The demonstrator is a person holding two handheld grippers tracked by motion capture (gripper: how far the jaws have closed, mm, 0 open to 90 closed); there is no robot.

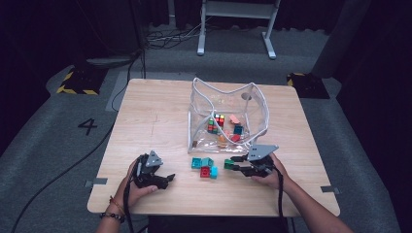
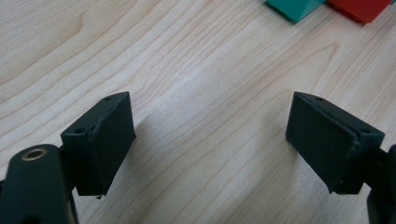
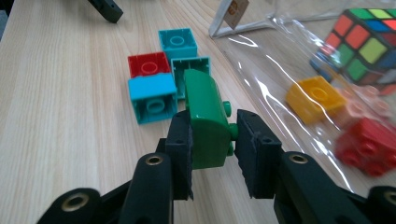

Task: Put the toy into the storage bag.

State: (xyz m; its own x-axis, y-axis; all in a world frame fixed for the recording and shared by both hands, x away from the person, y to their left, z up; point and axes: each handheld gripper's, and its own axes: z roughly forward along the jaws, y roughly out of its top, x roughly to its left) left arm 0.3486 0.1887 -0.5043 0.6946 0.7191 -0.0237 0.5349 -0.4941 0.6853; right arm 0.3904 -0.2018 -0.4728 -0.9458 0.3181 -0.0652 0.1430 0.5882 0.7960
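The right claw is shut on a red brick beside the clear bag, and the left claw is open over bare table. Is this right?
Not quite: the brick in the right claw is green, not red. The right gripper view shows the green brick pressed between its pads, beside the clear bag. The left claw is indeed open over bare table.

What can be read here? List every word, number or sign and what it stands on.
"4": a large dark number on the grey floor left of the table.
A small tan tag at the clear bag carries a mark, too blurred to read.
The black and yellow hazard stripes on the floor carry no words.
Nothing else is legible.
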